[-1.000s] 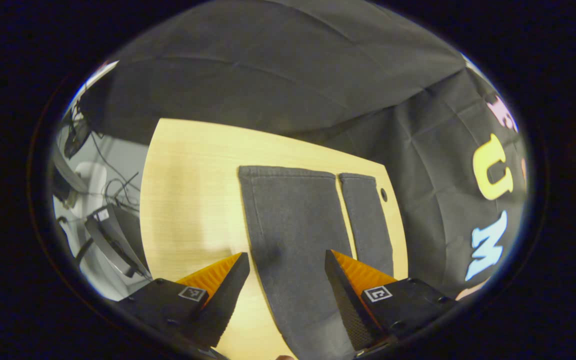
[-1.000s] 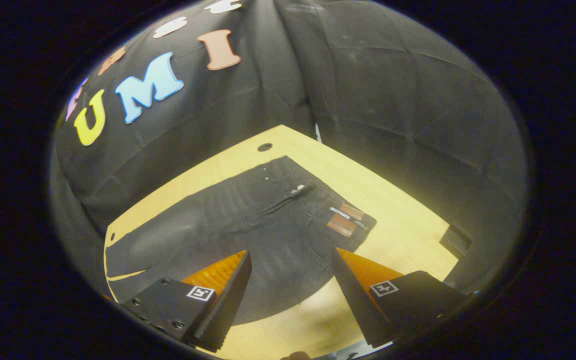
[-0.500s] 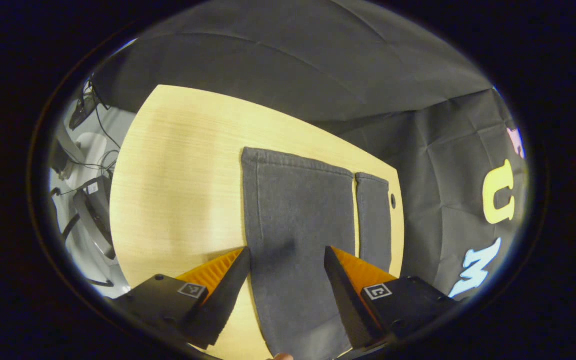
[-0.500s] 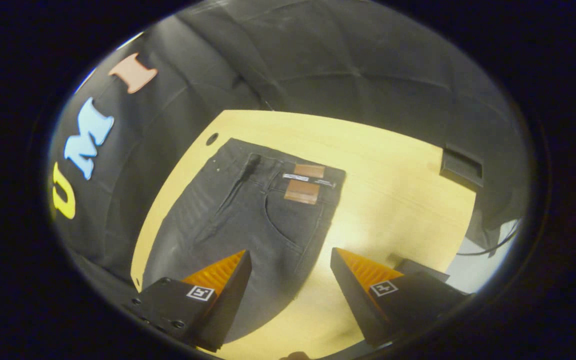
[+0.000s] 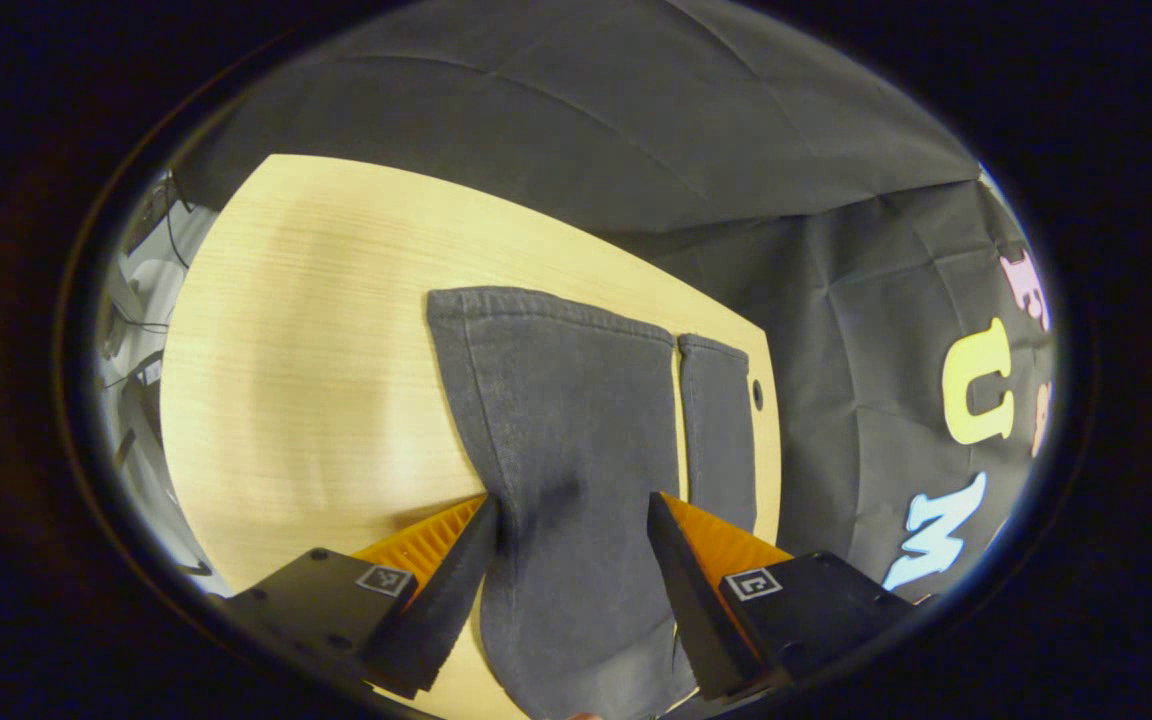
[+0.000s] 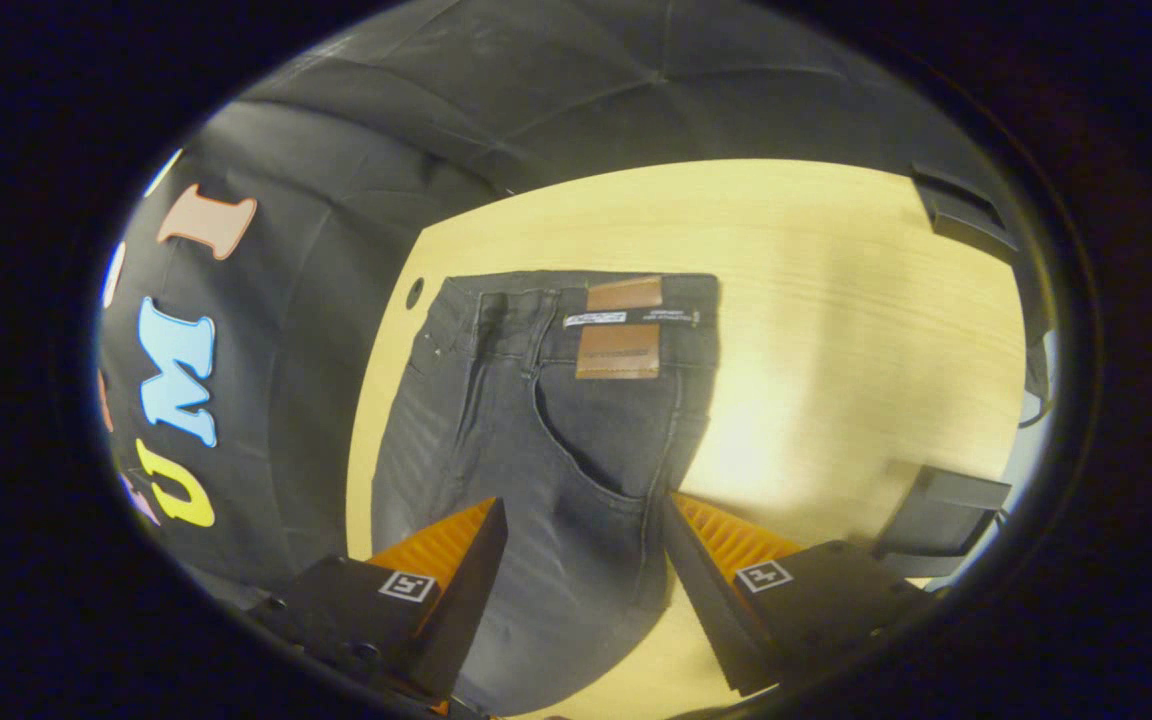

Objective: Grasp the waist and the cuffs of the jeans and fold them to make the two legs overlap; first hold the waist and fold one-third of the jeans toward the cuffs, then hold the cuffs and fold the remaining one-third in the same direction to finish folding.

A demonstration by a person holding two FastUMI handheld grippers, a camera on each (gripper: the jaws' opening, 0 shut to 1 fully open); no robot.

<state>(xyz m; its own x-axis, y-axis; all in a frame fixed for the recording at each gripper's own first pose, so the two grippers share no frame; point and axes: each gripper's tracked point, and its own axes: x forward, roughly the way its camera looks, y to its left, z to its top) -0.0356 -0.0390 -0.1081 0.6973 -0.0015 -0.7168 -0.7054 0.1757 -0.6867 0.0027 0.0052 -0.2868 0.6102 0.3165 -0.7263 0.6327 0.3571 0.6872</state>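
Dark grey jeans lie flat on the light wooden table (image 5: 296, 340). In the left gripper view the two legs run away from me, the wide near leg (image 5: 566, 400) beside the narrow far leg (image 5: 716, 430), cuffs at the far end. My left gripper (image 5: 571, 530) is open low over the near leg, one finger at each side of it. In the right gripper view the waist (image 6: 536, 295) with its brown patches (image 6: 619, 350) lies ahead. My right gripper (image 6: 581, 530) is open above the hip area, near the jeans' front edge.
A round hole (image 5: 757, 394) pierces the table beside the far leg, and the same hole (image 6: 414, 292) sits by the waist. A black box (image 6: 966, 215) sits at the table's far corner and a dark stand (image 6: 941, 510) is off its edge. Cables and gear (image 5: 131, 340) lie beyond the left edge.
The right gripper has swung round from a slanted look at the jeans to face the waist squarely. The left gripper has dropped closer onto the near leg. Both stayed open.
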